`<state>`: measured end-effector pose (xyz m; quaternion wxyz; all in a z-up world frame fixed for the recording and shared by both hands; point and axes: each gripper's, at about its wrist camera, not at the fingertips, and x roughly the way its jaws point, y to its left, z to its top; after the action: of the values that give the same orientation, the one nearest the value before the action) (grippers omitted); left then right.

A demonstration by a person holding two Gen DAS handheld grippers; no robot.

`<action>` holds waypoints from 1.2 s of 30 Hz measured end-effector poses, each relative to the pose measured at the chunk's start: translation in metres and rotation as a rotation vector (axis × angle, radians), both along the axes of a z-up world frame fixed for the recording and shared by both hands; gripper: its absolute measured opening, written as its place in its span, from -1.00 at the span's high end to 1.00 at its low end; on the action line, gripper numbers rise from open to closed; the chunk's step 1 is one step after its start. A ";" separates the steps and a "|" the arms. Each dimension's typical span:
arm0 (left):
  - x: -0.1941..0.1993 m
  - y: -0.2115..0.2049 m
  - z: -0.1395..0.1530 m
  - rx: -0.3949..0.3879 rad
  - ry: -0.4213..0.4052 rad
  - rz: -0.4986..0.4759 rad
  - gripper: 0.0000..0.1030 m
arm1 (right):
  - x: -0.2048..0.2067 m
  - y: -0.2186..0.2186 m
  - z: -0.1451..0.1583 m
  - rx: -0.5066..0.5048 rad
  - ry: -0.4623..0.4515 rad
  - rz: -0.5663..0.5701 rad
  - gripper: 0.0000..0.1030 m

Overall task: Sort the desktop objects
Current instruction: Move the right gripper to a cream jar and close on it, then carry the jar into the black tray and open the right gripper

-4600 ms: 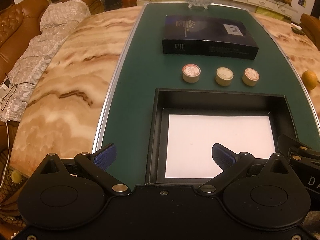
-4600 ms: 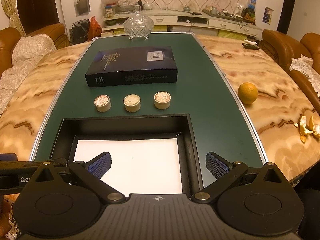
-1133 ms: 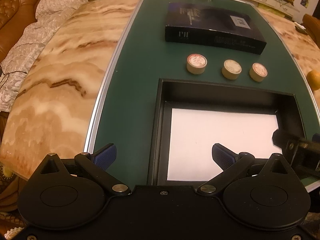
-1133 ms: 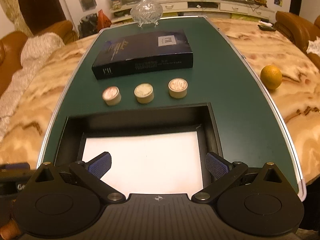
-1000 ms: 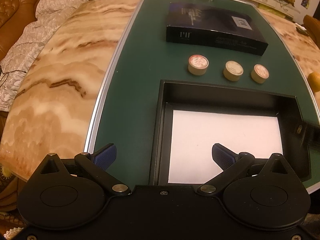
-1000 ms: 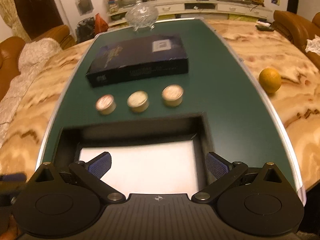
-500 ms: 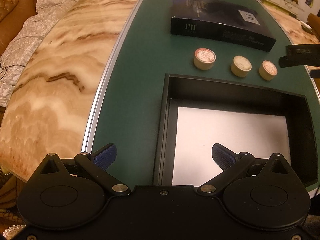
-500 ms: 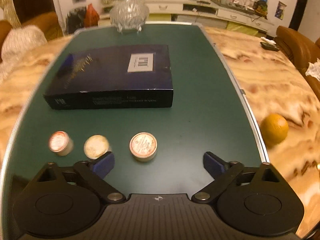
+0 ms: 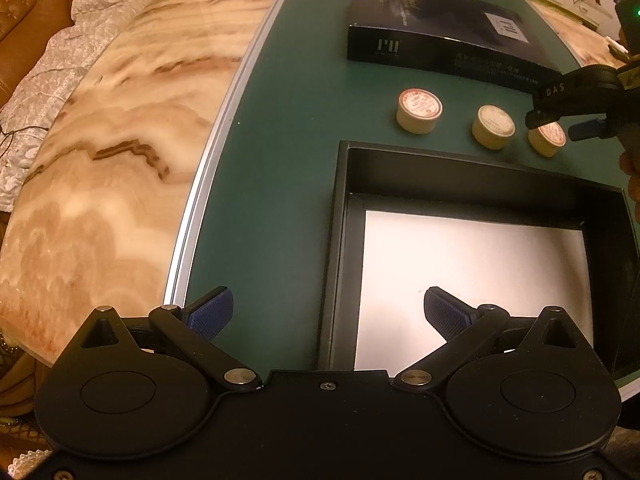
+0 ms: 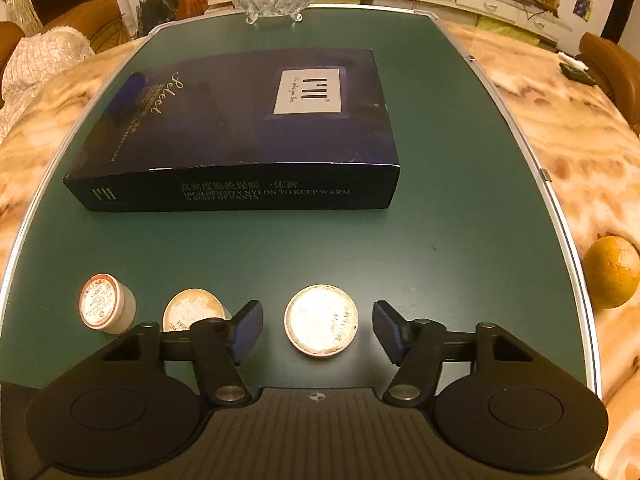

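Now the rightmost tin [image 10: 321, 320] sits between the right gripper's [image 10: 318, 330] parted jaws.

1. green mat [image 10: 460, 168], plain, edged in silver.
2. table top [image 9: 100, 152]: cream-and-tan marble, brown veining.
3. dark navy box [image 10: 240, 136], white label, gold script.
4. three round tins: beige sides, red-printed lid on the left tin [image 10: 105, 303].
5. black tray [image 9: 340, 240], white sheet inside.
6. orange fruit [image 10: 612, 272].
7. blue pads [image 10: 248, 330] on black grippers.
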<state>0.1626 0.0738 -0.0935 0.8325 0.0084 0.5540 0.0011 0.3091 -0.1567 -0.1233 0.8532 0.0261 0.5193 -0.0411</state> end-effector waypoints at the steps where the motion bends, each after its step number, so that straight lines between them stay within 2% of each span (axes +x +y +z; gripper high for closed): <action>1: 0.000 0.000 0.000 -0.001 0.002 0.000 -1.00 | 0.000 0.001 0.000 -0.004 0.000 0.001 -0.06; 5: 0.000 -0.001 -0.003 -0.004 0.008 -0.002 -1.00 | 0.003 0.002 -0.002 -0.009 0.015 0.003 0.12; 14: 0.000 0.002 -0.003 -0.006 0.011 0.006 -1.00 | 0.003 -0.001 0.000 0.016 0.015 -0.021 0.13; 18: -0.002 0.003 0.000 -0.009 0.005 0.006 -1.00 | -0.007 -0.006 0.013 0.054 0.000 -0.028 0.13; 23: -0.009 0.007 0.007 -0.027 -0.011 0.007 -1.00 | -0.039 -0.005 0.043 0.062 -0.026 0.007 0.13; 29: -0.022 0.013 0.017 -0.055 -0.031 0.010 -1.00 | -0.098 -0.005 0.071 0.048 -0.035 0.043 0.13; 32: -0.027 0.015 0.020 -0.069 -0.037 0.012 -1.00 | -0.121 -0.002 0.071 0.048 -0.004 0.062 0.13; 36: -0.035 0.015 0.024 -0.083 -0.041 0.009 -1.00 | -0.136 0.009 0.055 -0.001 0.048 0.081 0.13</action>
<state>0.1277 0.0892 -0.0697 0.8434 -0.0288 0.5363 -0.0183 0.1735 -0.1472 -0.0684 0.8414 0.0035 0.5404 -0.0076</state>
